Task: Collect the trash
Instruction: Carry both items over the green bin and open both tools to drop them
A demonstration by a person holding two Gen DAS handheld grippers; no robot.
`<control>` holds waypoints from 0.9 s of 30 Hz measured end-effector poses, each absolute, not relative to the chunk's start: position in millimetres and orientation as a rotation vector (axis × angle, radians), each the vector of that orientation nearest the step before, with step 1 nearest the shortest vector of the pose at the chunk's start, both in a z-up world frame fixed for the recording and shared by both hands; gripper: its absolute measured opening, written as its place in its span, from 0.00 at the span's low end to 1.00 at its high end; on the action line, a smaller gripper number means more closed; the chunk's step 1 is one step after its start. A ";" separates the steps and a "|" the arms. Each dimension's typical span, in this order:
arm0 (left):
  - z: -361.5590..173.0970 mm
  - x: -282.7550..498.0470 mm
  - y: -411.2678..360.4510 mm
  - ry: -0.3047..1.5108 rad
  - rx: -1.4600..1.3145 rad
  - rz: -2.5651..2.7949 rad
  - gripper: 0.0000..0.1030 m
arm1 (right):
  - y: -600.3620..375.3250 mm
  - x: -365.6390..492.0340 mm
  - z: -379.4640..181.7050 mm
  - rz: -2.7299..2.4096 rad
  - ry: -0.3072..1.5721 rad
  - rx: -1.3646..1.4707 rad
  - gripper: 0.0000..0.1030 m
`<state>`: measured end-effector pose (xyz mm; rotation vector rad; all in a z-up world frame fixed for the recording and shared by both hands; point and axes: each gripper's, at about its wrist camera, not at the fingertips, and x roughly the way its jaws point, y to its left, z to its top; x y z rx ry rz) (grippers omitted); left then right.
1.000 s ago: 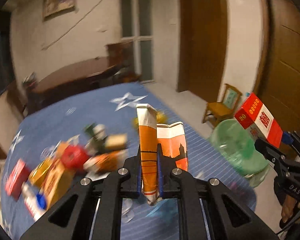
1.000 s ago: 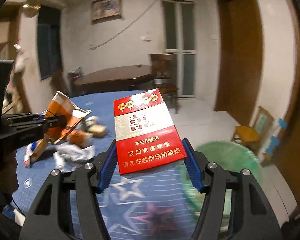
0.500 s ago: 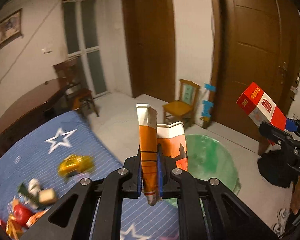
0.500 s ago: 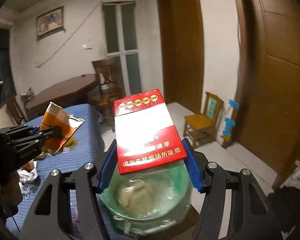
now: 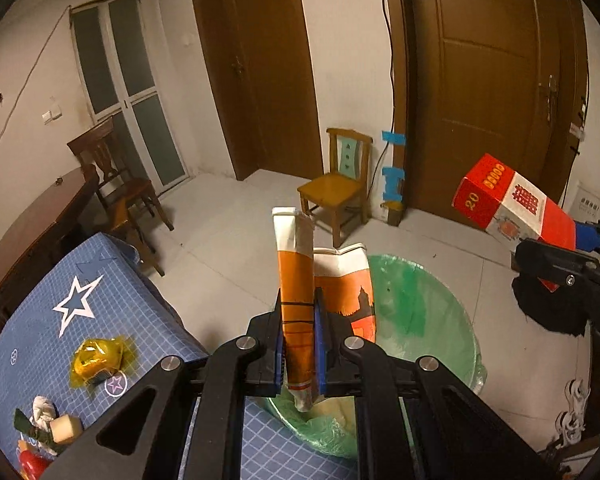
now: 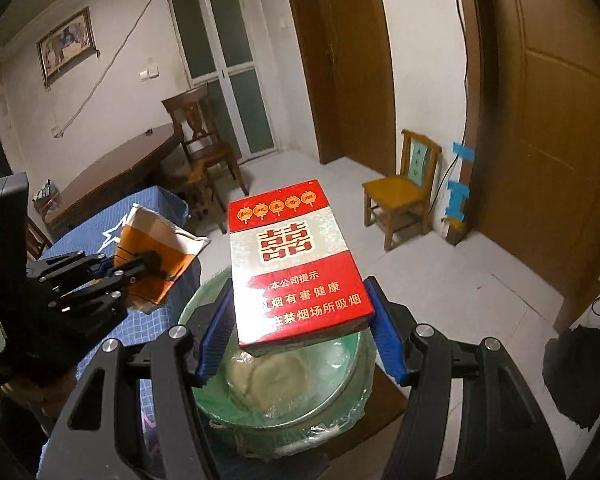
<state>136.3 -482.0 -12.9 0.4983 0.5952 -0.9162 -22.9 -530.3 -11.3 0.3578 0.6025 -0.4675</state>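
Two pieces of trash carried over green-lined bin (image 6: 284,376) for dropping: left claw (image 5: 299,342) closed flat on orange paper carton (image 5: 296,280), right claw (image 6: 300,332) clamping red cigarette box (image 6: 296,268) by its sides, above bin mouth beside blue surface (image 5: 40,320).

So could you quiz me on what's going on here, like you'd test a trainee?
1. True or false: the left gripper is shut on a flattened orange carton.
2. What does the right gripper hold?
A. a yellow wrapper
B. a red and white box
C. a wooden block
3. Fill in: the bin below the grippers is lined with a ____ bag.

Key
1. True: its pads clamp the carton.
2. B: the red and white box sits between the blue pads, over the bin.
3. Green.
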 end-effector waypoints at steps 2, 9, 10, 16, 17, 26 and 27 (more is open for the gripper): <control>-17.8 138.4 -478.6 0.598 0.506 -0.912 0.12 | -529.5 -20.4 -14.7 -0.460 0.616 0.361 0.58; -26.0 149.0 -472.2 0.618 0.513 -0.894 0.12 | -529.6 -5.1 -31.7 -0.424 0.656 0.400 0.58; -27.7 150.2 -472.7 0.621 0.516 -0.892 0.12 | -529.6 -3.4 -32.8 -0.421 0.660 0.403 0.58; -38.5 163.3 -477.4 0.661 0.521 -0.862 0.28 | -532.2 10.0 -38.3 -0.395 0.677 0.434 0.60; -40.2 167.2 -477.3 0.671 0.516 -0.858 0.34 | -532.2 15.0 -42.7 -0.381 0.698 0.436 0.60; -42.4 180.4 -465.5 0.694 0.484 -0.830 0.48 | -540.5 11.0 -51.1 -0.430 0.680 0.450 0.75; -41.9 179.6 -462.7 0.690 0.479 -0.829 0.48 | -540.7 9.5 -51.2 -0.431 0.680 0.451 0.75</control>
